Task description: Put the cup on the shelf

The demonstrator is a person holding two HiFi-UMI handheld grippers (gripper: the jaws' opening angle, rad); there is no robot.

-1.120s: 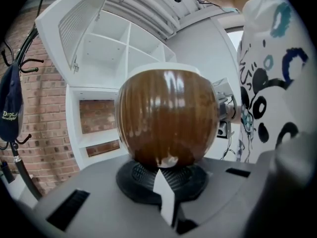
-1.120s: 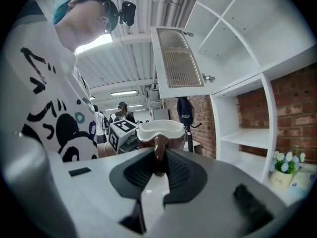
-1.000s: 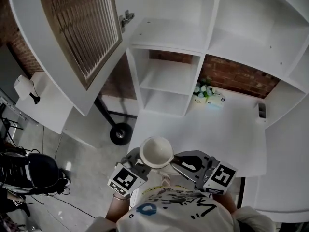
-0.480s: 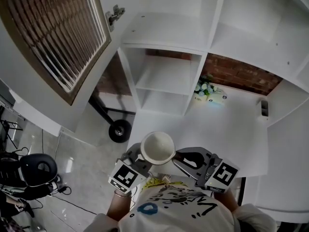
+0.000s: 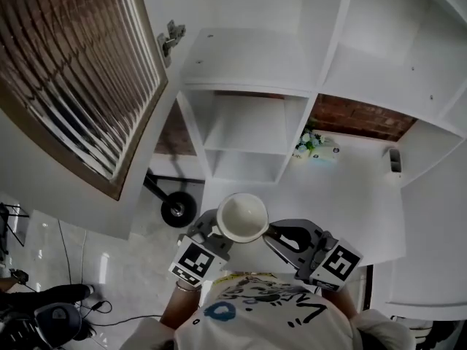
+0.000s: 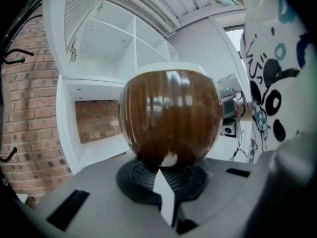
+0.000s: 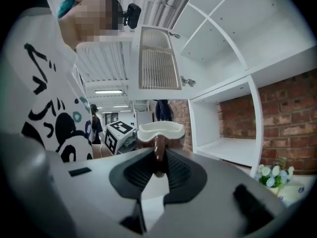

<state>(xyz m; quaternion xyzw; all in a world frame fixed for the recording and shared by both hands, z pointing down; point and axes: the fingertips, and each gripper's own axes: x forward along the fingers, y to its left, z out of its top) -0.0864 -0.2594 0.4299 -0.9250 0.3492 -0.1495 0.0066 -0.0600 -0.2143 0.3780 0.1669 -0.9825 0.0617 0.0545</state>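
The cup (image 5: 242, 217), brown outside and white inside, hangs upright between my two grippers, close to my chest. My right gripper (image 5: 271, 232) is shut on its brown handle (image 7: 158, 152), and the white rim (image 7: 159, 131) shows just beyond the jaws. My left gripper (image 5: 213, 233) meets the cup's lower left side. In the left gripper view the round brown body (image 6: 168, 118) fills the middle and its base sits between the nearly shut jaws (image 6: 166, 165). The white shelf unit (image 5: 244, 133) stands ahead with its compartments bare.
A louvred cabinet door (image 5: 66, 71) hangs open at the upper left. A white counter (image 5: 343, 188) runs to the right of the shelf unit, with a small bunch of flowers (image 5: 306, 138) and a small dark object (image 5: 394, 160) on it. A black wheel (image 5: 177, 210) stands on the floor at the left.
The head view has shifted, so the louvred door slid left and the shelves sit more central. The cup and both grippers keep the same hold and have edged slightly towards the shelf unit.
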